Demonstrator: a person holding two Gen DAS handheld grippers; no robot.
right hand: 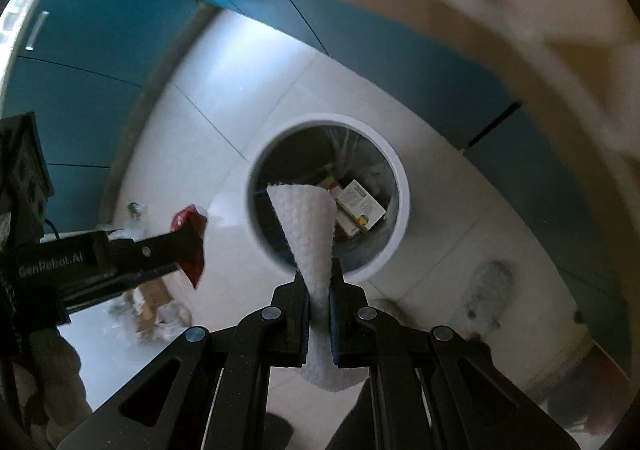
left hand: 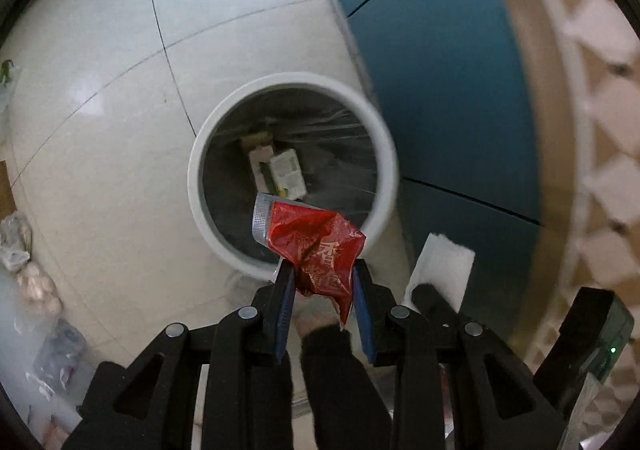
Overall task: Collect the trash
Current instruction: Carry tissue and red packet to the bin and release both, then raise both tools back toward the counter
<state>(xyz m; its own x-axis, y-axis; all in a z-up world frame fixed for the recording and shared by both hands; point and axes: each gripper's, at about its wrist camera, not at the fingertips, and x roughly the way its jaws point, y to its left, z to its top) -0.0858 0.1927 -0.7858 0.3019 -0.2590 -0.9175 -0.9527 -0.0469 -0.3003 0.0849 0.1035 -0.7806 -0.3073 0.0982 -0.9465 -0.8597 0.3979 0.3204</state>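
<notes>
My left gripper (left hand: 323,270) is shut on a crumpled red wrapper (left hand: 316,246) with a silver end, held above the near rim of a round white trash bin (left hand: 196,186). My right gripper (right hand: 319,274) is shut on a white paper towel (right hand: 308,226) and holds it over the same bin (right hand: 402,206). The bin has a clear liner and holds small cartons (left hand: 286,170) (right hand: 360,206). The paper towel also shows in the left wrist view (left hand: 444,266), and the left gripper with the red wrapper (right hand: 190,246) shows at the left of the right wrist view.
The bin stands on a pale tiled floor (left hand: 120,90) next to blue cabinet fronts (left hand: 440,70). Plastic bags and clutter (left hand: 24,250) lie along the left. More scraps and cardboard (right hand: 156,302) lie on the floor, and a clear crumpled bag (right hand: 488,290) lies at the right.
</notes>
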